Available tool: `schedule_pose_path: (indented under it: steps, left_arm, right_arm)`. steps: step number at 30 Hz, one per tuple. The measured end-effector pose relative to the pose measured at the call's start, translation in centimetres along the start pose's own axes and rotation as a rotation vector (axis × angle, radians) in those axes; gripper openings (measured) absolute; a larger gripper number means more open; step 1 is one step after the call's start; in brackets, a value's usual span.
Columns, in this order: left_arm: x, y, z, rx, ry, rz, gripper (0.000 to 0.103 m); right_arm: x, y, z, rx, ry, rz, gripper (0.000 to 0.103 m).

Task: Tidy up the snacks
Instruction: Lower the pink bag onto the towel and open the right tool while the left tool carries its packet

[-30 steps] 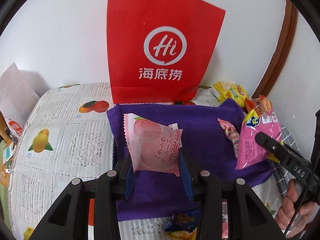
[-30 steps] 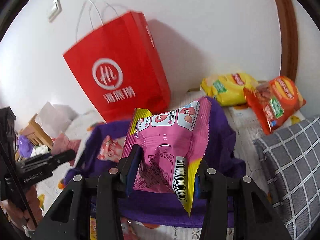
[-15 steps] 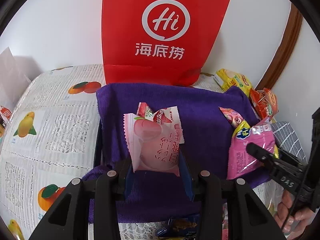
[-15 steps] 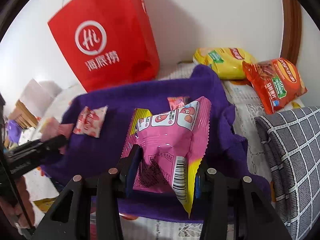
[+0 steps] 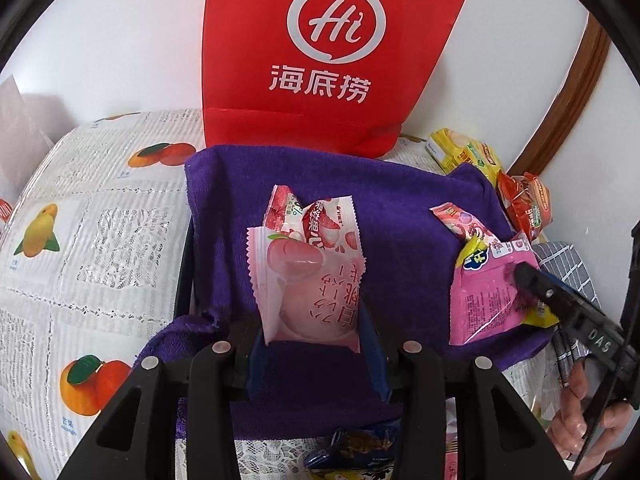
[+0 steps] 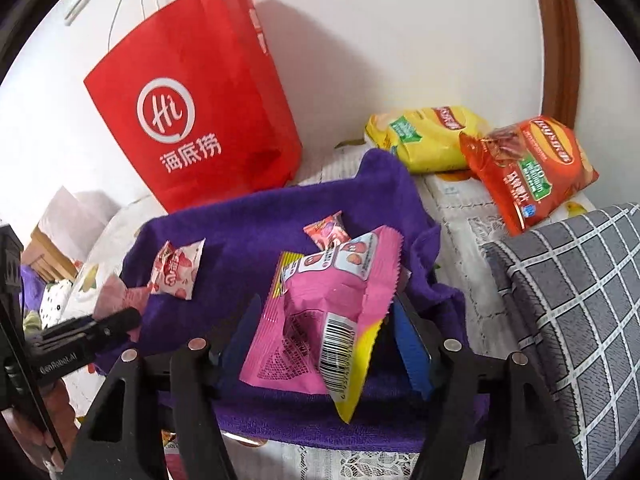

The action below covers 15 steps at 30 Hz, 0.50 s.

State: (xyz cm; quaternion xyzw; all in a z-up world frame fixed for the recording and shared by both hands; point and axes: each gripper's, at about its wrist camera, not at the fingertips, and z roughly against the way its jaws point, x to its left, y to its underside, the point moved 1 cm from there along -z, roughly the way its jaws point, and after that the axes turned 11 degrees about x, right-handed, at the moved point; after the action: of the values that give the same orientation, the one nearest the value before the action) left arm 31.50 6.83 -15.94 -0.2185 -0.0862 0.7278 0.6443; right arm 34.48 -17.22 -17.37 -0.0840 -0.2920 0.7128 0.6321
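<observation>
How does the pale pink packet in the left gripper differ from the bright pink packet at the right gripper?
The pale pink packet shows a peach picture and red writing; the bright pink packet has a yellow edge and a barcode. The left gripper is clamped on the pale pink packet, while the right gripper has just been opening, so the bright pink packet stands loose between its jaws. Both are over the purple towel.

Bare purple towel lies open between the red-and-white sachet and pink sachet; behind the towel, a red paper bag blocks passage.
</observation>
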Motion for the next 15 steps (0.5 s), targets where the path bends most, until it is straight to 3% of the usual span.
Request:
schedule_pose_path:
  steps: [8, 15]
  left_arm:
    - [0.0, 0.3, -0.5, 0.014, -0.008, -0.005, 0.044]
    - [-0.5, 0.5, -0.5, 0.012, -0.015, -0.029, 0.048]
  right_arm:
    - [-0.3, 0.0, 0.9, -0.050, 0.037, -0.020, 0.068]
    - [-0.4, 0.0, 1.8, -0.102, 0.011, -0.038, 0.068]
